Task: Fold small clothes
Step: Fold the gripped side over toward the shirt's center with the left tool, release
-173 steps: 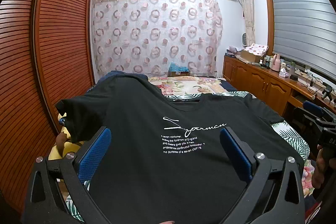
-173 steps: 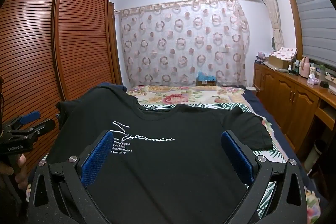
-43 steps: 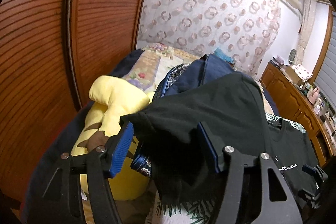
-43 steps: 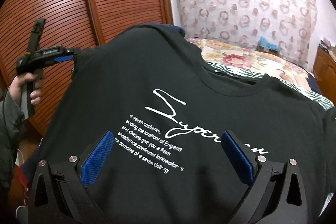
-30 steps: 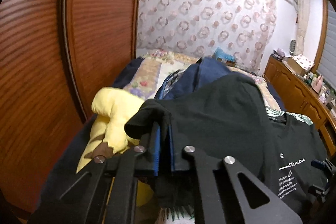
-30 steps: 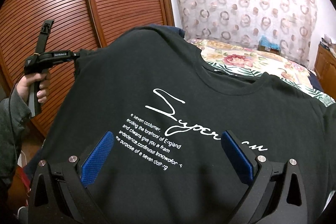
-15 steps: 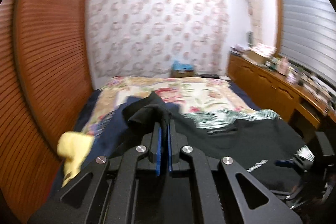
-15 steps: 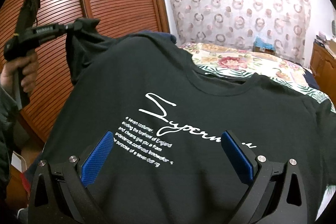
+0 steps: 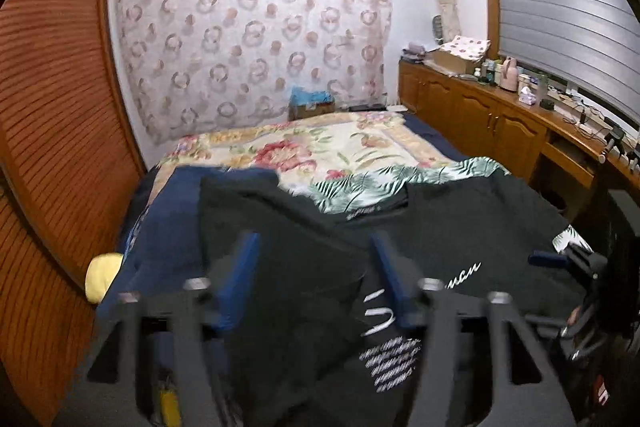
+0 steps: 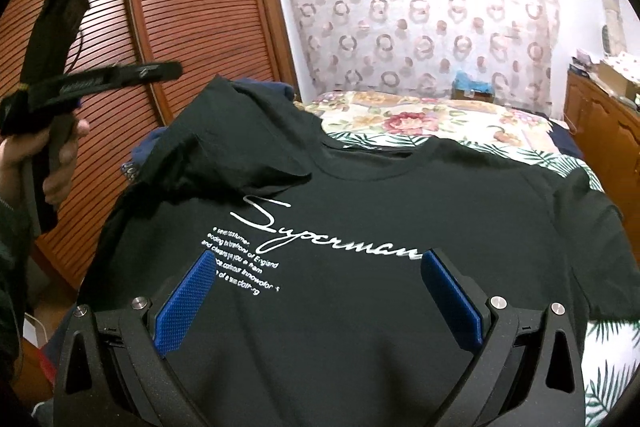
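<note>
A black T-shirt (image 10: 360, 211) with white "Superman" lettering lies spread on the bed. Its left sleeve (image 10: 240, 155) is folded inward over the chest, beside the collar. My left gripper (image 9: 314, 261) hovers above that folded part. Its jaws are opening and blurred, and no cloth is pinched between the blue pads. In the right wrist view a hand holds the left gripper (image 10: 164, 71) up at the left, clear of the shirt. My right gripper (image 10: 318, 293) stands open low over the shirt's lower front, pads wide apart with nothing between them.
A navy garment (image 9: 172, 219) and a yellow plush toy (image 9: 102, 277) lie at the bed's left edge, by the slatted wardrobe doors (image 10: 200, 7). A floral bedspread (image 9: 320, 147) stretches beyond the shirt. A wooden cabinet (image 9: 500, 123) with clutter lines the right wall.
The left gripper, shut on the sleeve, swung up and to the right over the shirt. Its jaws then came apart, and the sleeve now lies folded on the chest. The right gripper barely shifted.
</note>
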{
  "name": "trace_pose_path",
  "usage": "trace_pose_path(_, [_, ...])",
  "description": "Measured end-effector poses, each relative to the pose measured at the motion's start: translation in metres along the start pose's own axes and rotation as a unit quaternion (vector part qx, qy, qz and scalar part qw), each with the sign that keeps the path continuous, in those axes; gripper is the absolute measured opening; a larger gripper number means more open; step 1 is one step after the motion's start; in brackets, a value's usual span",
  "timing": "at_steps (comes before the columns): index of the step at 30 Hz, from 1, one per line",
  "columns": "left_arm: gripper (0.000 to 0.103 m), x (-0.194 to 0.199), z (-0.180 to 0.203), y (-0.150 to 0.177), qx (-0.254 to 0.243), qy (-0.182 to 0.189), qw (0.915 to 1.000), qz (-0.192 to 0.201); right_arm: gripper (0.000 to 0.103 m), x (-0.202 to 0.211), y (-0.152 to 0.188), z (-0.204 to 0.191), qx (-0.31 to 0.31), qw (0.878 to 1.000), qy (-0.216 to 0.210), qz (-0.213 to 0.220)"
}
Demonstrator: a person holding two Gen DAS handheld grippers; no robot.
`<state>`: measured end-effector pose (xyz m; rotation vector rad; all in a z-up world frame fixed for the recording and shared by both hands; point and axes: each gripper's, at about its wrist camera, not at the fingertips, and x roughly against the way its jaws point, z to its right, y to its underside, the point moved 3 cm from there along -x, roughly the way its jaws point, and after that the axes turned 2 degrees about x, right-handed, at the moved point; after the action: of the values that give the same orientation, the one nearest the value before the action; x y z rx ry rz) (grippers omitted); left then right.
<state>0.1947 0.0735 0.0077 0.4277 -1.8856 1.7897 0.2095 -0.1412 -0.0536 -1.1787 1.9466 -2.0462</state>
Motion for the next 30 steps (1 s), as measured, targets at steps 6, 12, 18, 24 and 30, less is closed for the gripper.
trace_pose_path(6, [0.08,0.007,-0.019,0.034,0.024,-0.012,0.9996,-0.01,0.102,0.0,-0.001,-0.011,0.005,1.0,-0.003,0.003])
trace_pose_path(12, [0.08,0.006,-0.032,0.068,0.049,-0.023,0.9983,-0.023,0.102,-0.006,-0.002,-0.009,0.012,1.0,-0.004,0.0])
trace_pose_path(18, [0.08,0.011,-0.025,0.092,0.066,-0.023,0.9974,-0.017,0.102,-0.006,-0.003,-0.004,0.014,1.0,0.0,-0.007])
trace_pose_path(24, [0.08,0.008,0.001,0.084,0.045,-0.009,0.9989,-0.006,0.102,0.001,-0.004,0.01,0.014,1.0,0.016,-0.01])
trace_pose_path(30, [0.08,-0.021,0.043,0.07,0.015,0.034,0.9992,-0.015,0.102,0.017,-0.004,0.045,0.003,0.999,0.051,-0.005])
